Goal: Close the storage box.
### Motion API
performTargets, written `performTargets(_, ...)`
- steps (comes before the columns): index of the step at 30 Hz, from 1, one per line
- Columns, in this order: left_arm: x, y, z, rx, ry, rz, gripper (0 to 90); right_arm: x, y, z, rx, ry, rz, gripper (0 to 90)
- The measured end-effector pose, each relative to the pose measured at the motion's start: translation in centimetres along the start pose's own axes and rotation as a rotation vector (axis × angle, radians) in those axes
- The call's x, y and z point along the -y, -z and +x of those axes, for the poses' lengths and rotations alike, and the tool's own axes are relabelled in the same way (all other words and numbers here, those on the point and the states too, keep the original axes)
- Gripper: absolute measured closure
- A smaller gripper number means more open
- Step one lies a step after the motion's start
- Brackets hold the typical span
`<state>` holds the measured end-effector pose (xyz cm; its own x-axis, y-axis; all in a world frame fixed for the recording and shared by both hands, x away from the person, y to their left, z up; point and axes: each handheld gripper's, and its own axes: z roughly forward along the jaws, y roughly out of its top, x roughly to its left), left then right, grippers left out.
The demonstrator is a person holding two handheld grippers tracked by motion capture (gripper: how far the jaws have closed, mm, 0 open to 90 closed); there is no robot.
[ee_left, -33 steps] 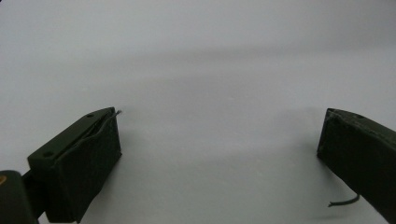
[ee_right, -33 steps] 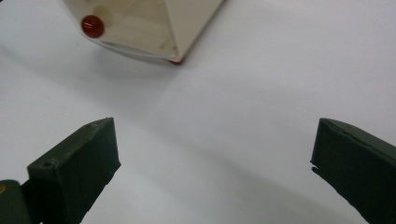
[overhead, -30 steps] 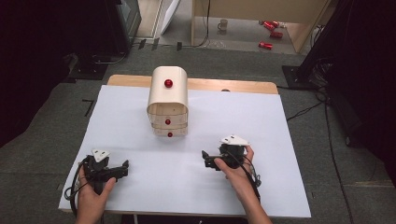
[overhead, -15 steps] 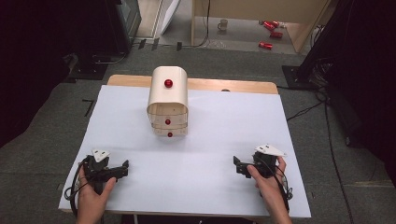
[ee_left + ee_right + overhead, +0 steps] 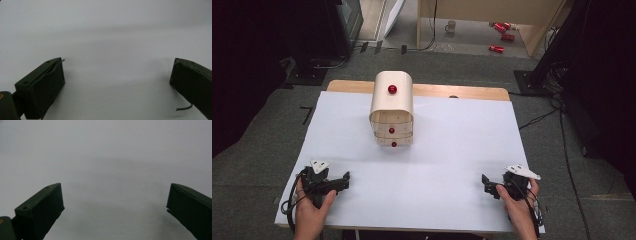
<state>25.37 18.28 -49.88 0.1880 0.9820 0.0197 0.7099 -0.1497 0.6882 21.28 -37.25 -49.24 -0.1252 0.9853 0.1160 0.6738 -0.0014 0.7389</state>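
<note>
Both claws parked at the near edge, the little drawer cabinet untouched.

The left claw (image 5: 343,181) rests at the near left corner of the white surface (image 5: 452,150) and the right claw (image 5: 488,184) at the near right, each with its jaws spread apart and nothing between them, as the two gripper views confirm. The wooden cabinet (image 5: 392,107) stands well apart from both, toward the far middle of the surface, its round-topped body carrying one red knob (image 5: 392,89) on top and two smaller ones on the drawer fronts, which look shut. I judge this a resting pose between steps. The next move likely calls for one claw to travel forward, line up on a drawer knob (image 5: 391,130), and close squarely on it.
</note>
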Motion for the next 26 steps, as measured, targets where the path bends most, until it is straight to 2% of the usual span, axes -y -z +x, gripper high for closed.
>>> performTargets(5,0.0,0.0,0.0,0.0,-0.001,0.001,0.0,0.6,0.6,-1.3,0.034,0.004,0.013,0.7)
performTargets(6,0.0,0.0,0.0,0.0,0.0,0.0,0.0,1.0,0.9,-2.1,0.054,-0.006,0.014,0.7)
performTargets(13,0.0,0.0,0.0,0.0,-0.001,0.001,0.0,1.8,1.5,-3.4,0.087,-0.018,0.027,0.7)
performTargets(16,0.0,0.0,0.0,0.0,-0.001,0.001,0.0,2.2,1.5,-3.5,0.14,0.025,0.038,0.0)
performTargets(21,0.0,0.0,0.0,0.001,0.0,0.001,0.0,2.4,1.5,-3.3,0.152,0.041,0.022,0.5)
performTargets(24,0.0,0.0,0.0,0.001,0.001,0.001,0.0,2.5,1.7,-3.4,0.122,0.046,0.009,6.0)
performTargets(26,0.0,0.0,0.0,0.001,0.001,0.001,0.0,2.5,1.7,-3.4,0.121,0.049,0.009,6.0)
